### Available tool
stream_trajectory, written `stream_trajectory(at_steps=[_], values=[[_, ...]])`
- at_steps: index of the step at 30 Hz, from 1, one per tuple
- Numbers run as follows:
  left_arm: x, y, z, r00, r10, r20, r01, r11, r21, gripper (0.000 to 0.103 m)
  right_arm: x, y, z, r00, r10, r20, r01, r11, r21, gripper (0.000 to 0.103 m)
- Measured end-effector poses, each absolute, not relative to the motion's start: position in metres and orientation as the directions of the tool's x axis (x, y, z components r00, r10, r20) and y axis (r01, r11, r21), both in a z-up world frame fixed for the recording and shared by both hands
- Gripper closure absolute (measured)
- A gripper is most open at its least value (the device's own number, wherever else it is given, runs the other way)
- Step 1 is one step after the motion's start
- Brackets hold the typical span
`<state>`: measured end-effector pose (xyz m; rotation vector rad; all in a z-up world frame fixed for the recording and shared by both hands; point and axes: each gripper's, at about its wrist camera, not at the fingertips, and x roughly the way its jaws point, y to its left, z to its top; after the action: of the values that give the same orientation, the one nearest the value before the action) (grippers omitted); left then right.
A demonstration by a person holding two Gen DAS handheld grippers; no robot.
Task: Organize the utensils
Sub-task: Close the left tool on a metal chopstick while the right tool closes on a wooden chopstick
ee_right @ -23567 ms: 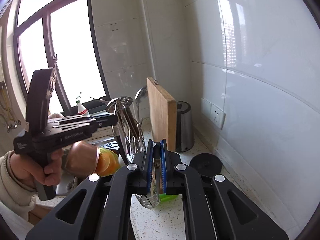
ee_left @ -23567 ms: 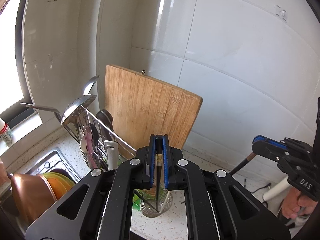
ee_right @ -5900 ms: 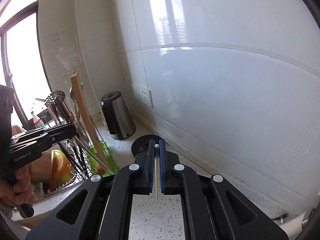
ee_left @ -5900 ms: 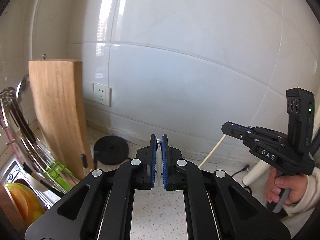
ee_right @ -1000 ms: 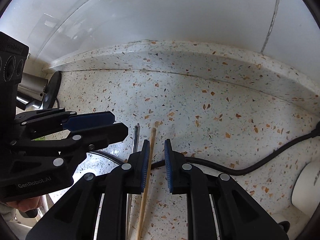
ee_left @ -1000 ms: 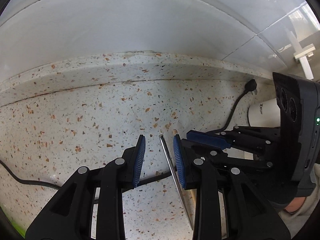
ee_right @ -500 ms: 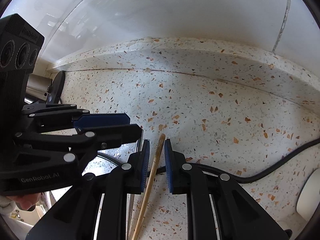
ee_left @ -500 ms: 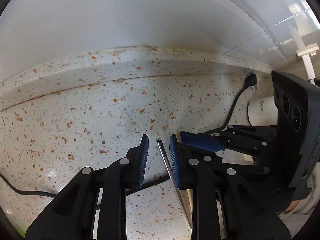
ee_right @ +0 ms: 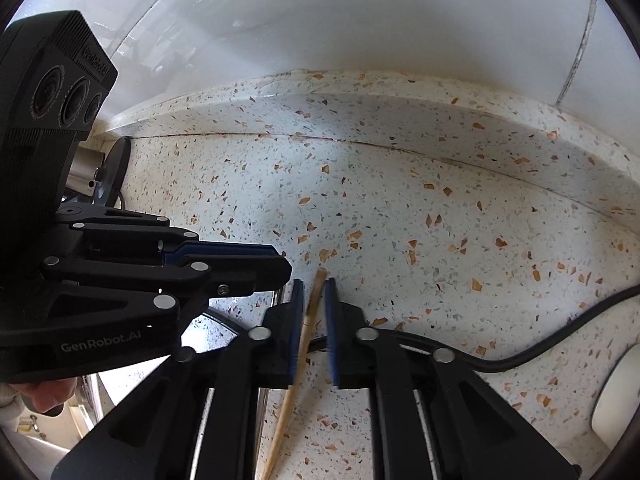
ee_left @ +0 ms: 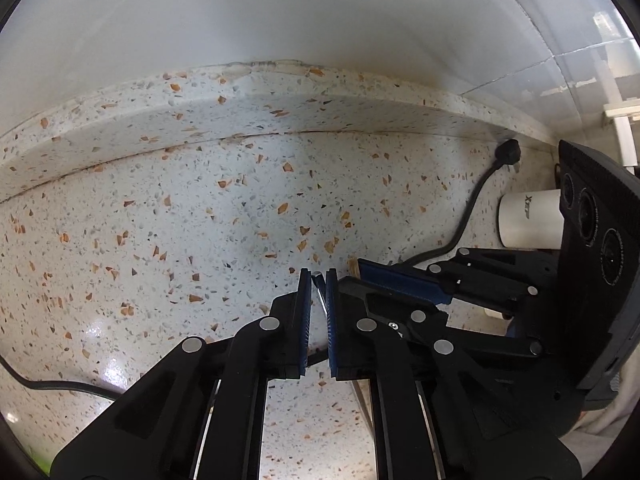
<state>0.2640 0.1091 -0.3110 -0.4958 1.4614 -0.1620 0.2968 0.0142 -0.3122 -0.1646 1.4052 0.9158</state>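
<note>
A thin metal chopstick [ee_left: 319, 285] lies on the speckled counter between the blue pads of my left gripper [ee_left: 315, 280], whose jaws stand close around its tip. A wooden chopstick [ee_right: 308, 320] lies on the counter between the pads of my right gripper [ee_right: 311, 285]; a small gap shows on its right side. The two grippers sit side by side, low over the counter. The left gripper [ee_right: 224, 260] shows in the right wrist view, the right gripper [ee_left: 400, 280] in the left wrist view. The metal chopstick [ee_right: 276, 296] peeks out beside the right gripper.
A black power cord [ee_right: 540, 350] runs across the counter behind the right gripper and shows in the left wrist view [ee_left: 468, 216]. A white cylinder [ee_left: 528, 220] stands at the right. A kettle base [ee_right: 112, 172] sits at the far left. The tiled wall [ee_left: 280, 20] rises behind the counter's raised edge.
Both grippers have narrowed around their chopsticks over the last second. The left jaws closed from a wide gap to a narrow one, and both grippers dropped lower toward the counter.
</note>
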Motion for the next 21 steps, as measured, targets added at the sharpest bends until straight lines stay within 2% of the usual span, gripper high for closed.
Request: stream_trajectory(at_steps=[5,7,15,21], values=[[0.263,0.110,-0.309,0.139,-0.407,-0.903,-0.211,0.879,-0.429,0.099,0.297,0.010,-0.308,-0.102,0.466,-0.879,-0.621,0.661,0.422,0.098],[0.262,0.113,-0.306,0.148,-0.403,-0.903,-0.219,0.878,-0.427,0.103,0.297,0.009,-0.306,-0.101,0.473,-0.875,-0.613,0.663,0.429,0.099],[0.252,0.123,-0.275,0.210,-0.381,-0.900,-0.212,0.881,-0.423,0.103,0.298,-0.004,-0.278,-0.047,0.513,-0.857,-0.615,0.662,0.429,0.101],[0.247,0.120,-0.273,0.181,-0.381,-0.907,-0.247,0.875,-0.417,0.100,0.298,-0.018,-0.267,-0.022,0.510,-0.860,-0.594,0.686,0.421,0.101]])
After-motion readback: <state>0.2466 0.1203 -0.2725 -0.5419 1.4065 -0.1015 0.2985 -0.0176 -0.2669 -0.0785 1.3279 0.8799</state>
